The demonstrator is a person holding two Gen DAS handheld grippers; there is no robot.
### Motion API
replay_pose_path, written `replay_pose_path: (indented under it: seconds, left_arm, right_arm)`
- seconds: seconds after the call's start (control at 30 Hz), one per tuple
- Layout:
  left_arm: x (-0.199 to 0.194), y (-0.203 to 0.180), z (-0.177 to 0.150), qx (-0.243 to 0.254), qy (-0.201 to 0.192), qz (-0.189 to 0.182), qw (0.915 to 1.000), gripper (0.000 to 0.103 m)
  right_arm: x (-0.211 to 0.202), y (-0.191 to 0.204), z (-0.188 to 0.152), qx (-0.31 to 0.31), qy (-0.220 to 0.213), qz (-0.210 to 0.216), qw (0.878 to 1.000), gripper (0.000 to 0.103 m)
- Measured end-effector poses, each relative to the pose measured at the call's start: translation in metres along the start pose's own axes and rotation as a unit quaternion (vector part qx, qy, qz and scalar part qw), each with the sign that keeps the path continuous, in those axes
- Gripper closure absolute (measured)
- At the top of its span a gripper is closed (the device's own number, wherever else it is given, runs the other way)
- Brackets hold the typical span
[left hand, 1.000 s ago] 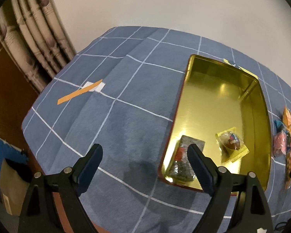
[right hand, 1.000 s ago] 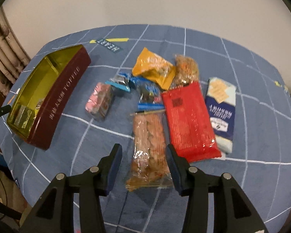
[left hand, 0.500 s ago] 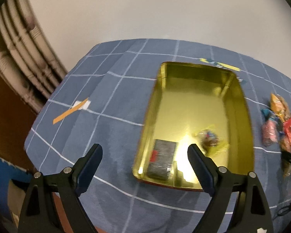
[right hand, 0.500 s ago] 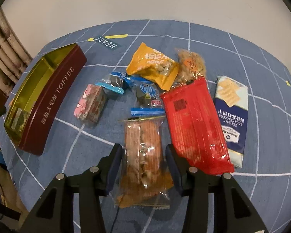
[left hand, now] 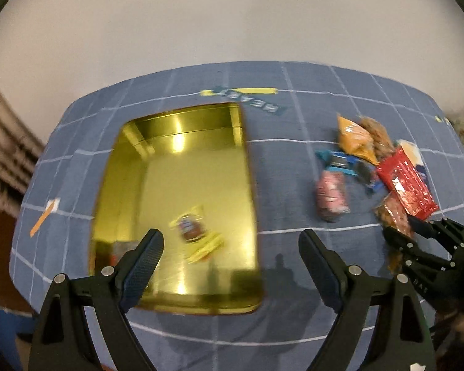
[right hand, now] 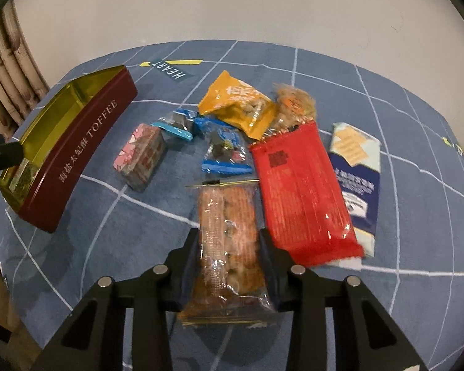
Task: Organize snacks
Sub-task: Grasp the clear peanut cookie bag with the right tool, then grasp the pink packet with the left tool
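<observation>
A gold-lined maroon toffee tin (left hand: 246, 154) lies open on the blue checked cloth. Inside it are a yellow-wrapped sweet (left hand: 195, 232) and a dark packet (left hand: 114, 250), half hidden by my finger. My left gripper (left hand: 232, 241) hangs open over the tin's near right part, holding nothing. My right gripper (right hand: 229, 241) straddles a clear packet of orange-brown biscuits (right hand: 225, 210). Its jaws are closing, and both pads touch the packet's sides. In the left wrist view that right gripper (left hand: 402, 227) sits at the far right on the same packet (left hand: 393, 213).
Loose snacks lie right of the tin (right hand: 86, 142): a pink box (right hand: 142, 157), blue wrappers (right hand: 222, 151), an orange bag (right hand: 238, 105), a clear nut bag (right hand: 294, 105), a red pack (right hand: 303, 198) and a blue-white cracker pack (right hand: 355, 173). A curtain hangs at the left.
My left gripper has swung right, from the bare cloth to above the tin, still open. The right jaws have narrowed onto the biscuit packet.
</observation>
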State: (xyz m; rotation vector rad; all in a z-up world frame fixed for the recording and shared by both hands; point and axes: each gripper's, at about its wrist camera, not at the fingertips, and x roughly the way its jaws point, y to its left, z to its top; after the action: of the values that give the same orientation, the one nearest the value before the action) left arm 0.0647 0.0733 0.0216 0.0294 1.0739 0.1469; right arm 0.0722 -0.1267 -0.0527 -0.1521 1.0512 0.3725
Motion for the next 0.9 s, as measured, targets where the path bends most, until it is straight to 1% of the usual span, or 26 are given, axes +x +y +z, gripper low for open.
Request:
replay_pose_path:
  seconds: [0.1, 0.2, 0.3, 0.37, 0.47, 0.53, 0.6, 0.63, 0.7, 0.77, 0.8, 0.87, 0.9]
  left_arm:
    - [0.004, -0.019, 0.007, 0.014, -0.001, -0.014, 0.9998, 0.016]
    - [0.012, -0.038, 0.016, 0.030, -0.009, -0.025, 0.9992, 0.016]
    - [0.034, -0.053, 0.026, 0.030, 0.015, -0.036, 0.9988, 0.019]
    - [0.049, -0.057, 0.029, 0.026, 0.038, -0.043, 0.9980, 0.024]
    - [0.067, -0.061, 0.033, 0.019, 0.061, -0.045, 0.9969, 0.032]
    - [0.076, -0.066, 0.036, 0.021, 0.073, -0.051, 0.9958, 0.033]
    - [0.083, -0.070, 0.039, 0.025, 0.078, -0.041, 0.9958, 0.039]
    - [0.085, -0.071, 0.039, 0.027, 0.079, -0.043, 0.9956, 0.041]
    - [0.090, -0.073, 0.040, 0.031, 0.086, -0.043, 0.9949, 0.043]
    - [0.095, -0.073, 0.040, 0.032, 0.089, -0.044, 0.9946, 0.049]
    - [0.098, -0.073, 0.040, 0.030, 0.093, -0.045, 0.9942, 0.049]
    - [0.098, -0.072, 0.041, 0.024, 0.089, -0.050, 0.9945, 0.056]
    - [0.098, -0.073, 0.041, 0.023, 0.090, -0.055, 0.9942, 0.058]
  right_arm:
    - [-0.006, -0.008, -0.007, 0.005, -0.006, -0.006, 1.000, 0.066]
    - [-0.009, -0.014, -0.012, 0.013, -0.012, -0.002, 1.000, 0.065]
    - [-0.010, -0.016, -0.014, 0.017, -0.014, 0.002, 1.000, 0.065]
    - [-0.010, -0.017, -0.015, 0.018, -0.016, 0.003, 1.000, 0.065]
    - [-0.011, -0.019, -0.017, 0.026, -0.021, 0.008, 0.999, 0.065]
    - [-0.012, -0.019, -0.017, 0.028, -0.024, 0.010, 0.999, 0.065]
    - [-0.012, -0.019, -0.018, 0.026, -0.025, 0.010, 0.999, 0.065]
    - [-0.013, -0.020, -0.019, 0.026, -0.026, 0.011, 0.999, 0.065]
    - [-0.014, -0.020, -0.019, 0.029, -0.027, 0.013, 0.999, 0.065]
    - [-0.014, -0.021, -0.019, 0.029, -0.028, 0.014, 0.999, 0.065]
    - [-0.014, -0.021, -0.019, 0.030, -0.028, 0.015, 0.999, 0.065]
    - [-0.013, -0.021, -0.018, 0.032, -0.028, 0.016, 0.999, 0.065]
    - [-0.013, -0.022, -0.018, 0.032, -0.027, 0.017, 0.999, 0.065]
